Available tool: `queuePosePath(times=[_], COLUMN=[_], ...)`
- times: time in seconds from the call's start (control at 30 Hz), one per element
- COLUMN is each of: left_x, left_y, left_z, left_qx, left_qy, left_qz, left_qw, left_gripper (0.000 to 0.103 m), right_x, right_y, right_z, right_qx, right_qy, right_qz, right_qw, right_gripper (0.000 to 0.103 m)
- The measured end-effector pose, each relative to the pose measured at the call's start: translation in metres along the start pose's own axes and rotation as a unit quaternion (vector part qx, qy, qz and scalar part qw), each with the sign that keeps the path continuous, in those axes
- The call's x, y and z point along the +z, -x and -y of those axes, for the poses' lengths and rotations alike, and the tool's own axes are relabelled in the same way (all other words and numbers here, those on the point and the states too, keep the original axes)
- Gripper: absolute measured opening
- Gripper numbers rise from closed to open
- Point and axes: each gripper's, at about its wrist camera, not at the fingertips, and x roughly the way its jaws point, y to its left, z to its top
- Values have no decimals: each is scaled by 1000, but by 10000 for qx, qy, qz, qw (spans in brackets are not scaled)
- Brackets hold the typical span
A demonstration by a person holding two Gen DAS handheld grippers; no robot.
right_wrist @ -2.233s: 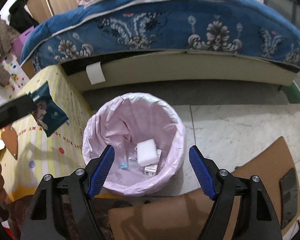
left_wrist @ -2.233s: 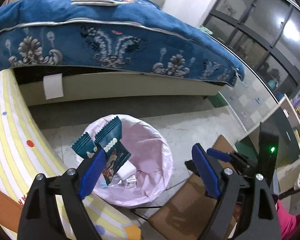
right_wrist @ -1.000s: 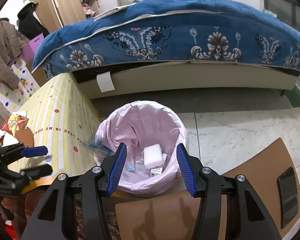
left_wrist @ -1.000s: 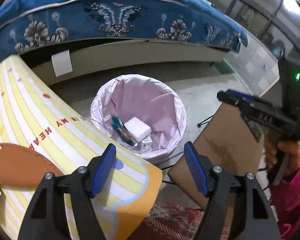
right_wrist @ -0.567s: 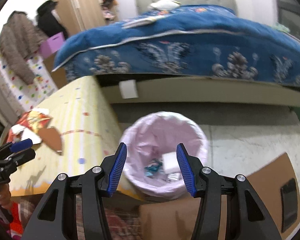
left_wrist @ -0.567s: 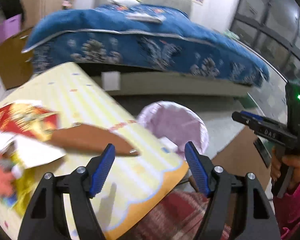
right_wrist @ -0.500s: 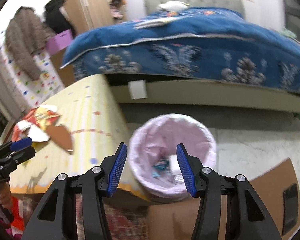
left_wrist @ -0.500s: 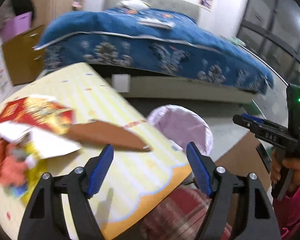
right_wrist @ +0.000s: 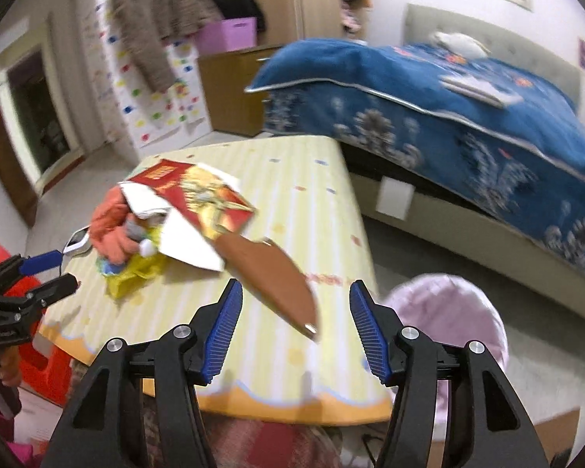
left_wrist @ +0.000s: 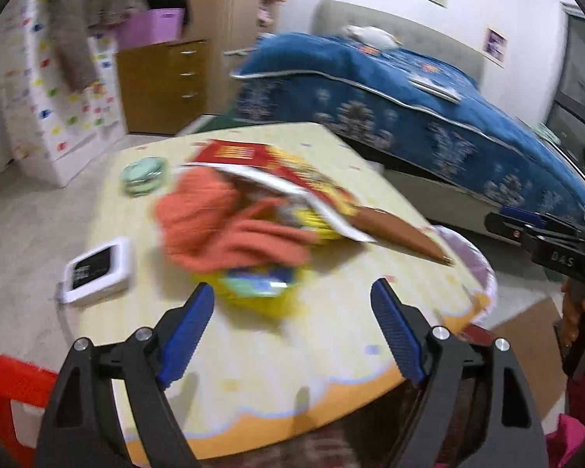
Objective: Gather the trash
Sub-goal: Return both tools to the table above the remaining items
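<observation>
Left gripper (left_wrist: pixel 292 325) jaws opening, nothing between; aimed at frame-centre litter pile: red-yellow printed cardboard box (left_wrist: pixel 292 175), crumpled yellow wrapper (left_wrist: pixel 261 292). Right gripper (right_wrist: pixel 292 329) jaws opening, empty. Pink-lined round bin (right_wrist: pixel 444 312) positioned lower right beside yellow striped table (right_wrist: pixel 312 195), judged for short drops.

Left wrist view: looks down over the near table (left_wrist: pixel 253 355) edge toward the bed (left_wrist: pixel 429 105), close.
Right wrist view: same slant, further right.
Shared: table, red carton (right_wrist: pixel 199 191), bed.

My blue-padded fingers (left_wrist: pixel 191 323) face a yellow-striped counter (left_wrist: pixel 331 312), orange cloth (left_wrist: pixel 214 226), red-and-yellow packet (right_wrist: pixel 199 191), pink-lined bin (right_wrist: pixel 448 312).
</observation>
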Motion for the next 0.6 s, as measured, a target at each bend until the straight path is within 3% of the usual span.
queuePosePath(times=[0.2, 0.3, 0.4, 0.6], left_x=[0, -1, -1, 1], left_y=[4, -1, -9, -19], left_z=[-45, -58, -60, -62], left_qx=[568, 565, 594, 651], left_qy=[386, 550, 574, 656], left_qz=[194, 135, 58, -15], left_qw=[9974, 9968, 9966, 9957], left_gripper=[85, 85, 85, 85], right_x=[16, 14, 9, 5], right_y=[-39, -65, -87, -107], right_z=[-39, -41, -30, -21], right_qx=[6, -55, -51, 17], right_qy=[609, 740, 711, 794], right_qz=[-153, -406, -649, -898], right_qw=[9980, 9964, 9953, 9928], right_gripper=[60, 63, 74, 75])
